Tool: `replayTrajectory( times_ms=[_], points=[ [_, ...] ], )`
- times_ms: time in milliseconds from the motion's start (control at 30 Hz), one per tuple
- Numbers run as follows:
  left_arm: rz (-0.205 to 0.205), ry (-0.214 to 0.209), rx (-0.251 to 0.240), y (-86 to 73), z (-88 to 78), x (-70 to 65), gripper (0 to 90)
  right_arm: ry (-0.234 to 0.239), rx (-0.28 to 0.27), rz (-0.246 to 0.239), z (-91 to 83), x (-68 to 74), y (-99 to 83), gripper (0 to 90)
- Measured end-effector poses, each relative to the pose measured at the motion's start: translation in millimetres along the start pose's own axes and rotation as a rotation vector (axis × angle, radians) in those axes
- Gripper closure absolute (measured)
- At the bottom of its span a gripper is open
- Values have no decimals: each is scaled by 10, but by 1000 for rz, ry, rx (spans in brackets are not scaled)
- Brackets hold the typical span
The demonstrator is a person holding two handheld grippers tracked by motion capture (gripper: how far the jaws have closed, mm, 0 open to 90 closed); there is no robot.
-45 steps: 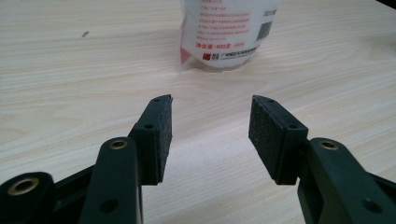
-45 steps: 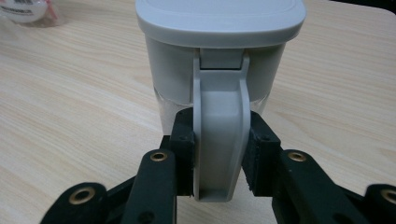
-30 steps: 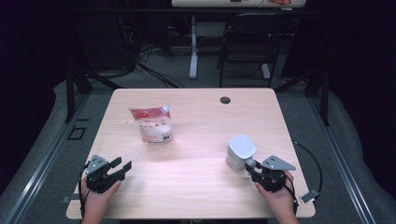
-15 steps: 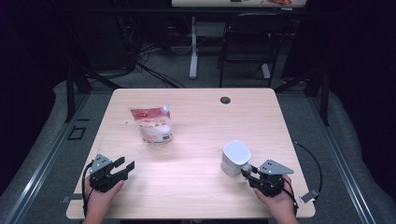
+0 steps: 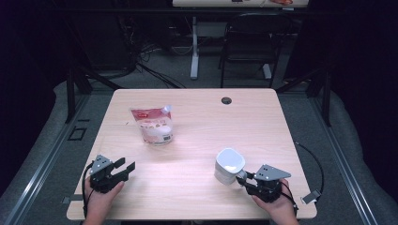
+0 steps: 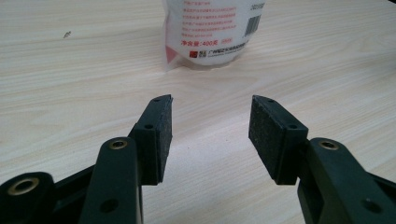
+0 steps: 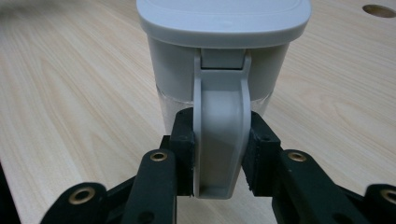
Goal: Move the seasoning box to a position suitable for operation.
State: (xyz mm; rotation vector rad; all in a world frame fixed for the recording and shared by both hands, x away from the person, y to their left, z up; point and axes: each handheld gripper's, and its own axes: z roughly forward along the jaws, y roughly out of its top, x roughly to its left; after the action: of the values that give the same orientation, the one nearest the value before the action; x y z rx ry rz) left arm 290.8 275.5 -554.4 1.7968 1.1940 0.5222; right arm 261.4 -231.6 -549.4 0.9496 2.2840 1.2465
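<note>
A white lidded jug with a grey handle stands near the table's front right. My right gripper is shut on that handle, with both pads pressed against its sides, and the jug rises just beyond the jaws. A white and red pouch stands upright at the middle left. My left gripper rests near the front left edge, open with nothing between its fingers. In the left gripper view the pouch stands a short way ahead of my left gripper.
The light wooden table has a round cable hole near its far edge. Behind the table are a chair and a desk leg on dark floor. Bare tabletop lies between the pouch and the jug.
The right gripper has drawn the jug slightly left and nearer the front edge. The left gripper has stayed where it was.
</note>
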Motion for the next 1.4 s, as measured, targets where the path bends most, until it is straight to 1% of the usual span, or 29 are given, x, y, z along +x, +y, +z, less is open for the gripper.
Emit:
replayTrajectory(
  times_ms=[100, 200, 333, 500, 567, 633, 733, 767, 900, 1000, 1067, 1133, 1167, 1200, 1233, 1400],
  points=[
    [-2, 0, 2, 1, -4, 0, 496, -3, -2, -4, 5, 9, 1, 684],
    [-3, 1, 2, -3, -5, 4, 496, -23, -8, 12, -3, -4, -8, 679],
    [-4, 1, -6, -7, -7, 9, 496, -68, -11, 37, -43, -69, -33, 658],
    [-6, 0, -5, -8, -5, 13, 495, -144, -18, 72, -74, -144, -54, 659],
    [-5, 2, -5, -8, 0, 12, 495, -180, -17, 76, -66, -147, -49, 664],
    [-6, 0, -1, -7, 4, 11, 494, -212, -6, 69, -50, -138, -29, 692],
    [-3, -2, 8, -4, 10, 4, 494, -247, 4, 59, -8, -137, 5, 706],
    [-2, -1, 1, -6, 17, -1, 494, -252, 5, 60, 7, -146, 14, 708],
    [-1, 1, 0, -7, 21, -7, 494, -262, 2, 75, 53, -210, 34, 715],
    [-3, -1, -1, -4, 18, -7, 493, -265, -7, 118, 91, -260, 49, 719],
    [-4, 1, -3, -3, 15, -7, 492, -286, -8, 132, 121, -287, 72, 727],
    [-3, 1, -3, -4, 10, -5, 492, -290, -6, 140, 140, -314, 89, 730],
    [-3, 3, -1, -5, 7, -4, 492, -291, -14, 150, 153, -323, 90, 734],
    [-3, 1, 4, -4, 2, -1, 492, -291, -16, 159, 162, -346, 90, 744],
    [-5, 2, 1, -6, 1, 0, 492, -289, -20, 180, 174, -362, 91, 754],
    [-6, 3, -6, -12, 0, 11, 492, -263, -36, 233, 215, -457, 98, 793]
  ],
)
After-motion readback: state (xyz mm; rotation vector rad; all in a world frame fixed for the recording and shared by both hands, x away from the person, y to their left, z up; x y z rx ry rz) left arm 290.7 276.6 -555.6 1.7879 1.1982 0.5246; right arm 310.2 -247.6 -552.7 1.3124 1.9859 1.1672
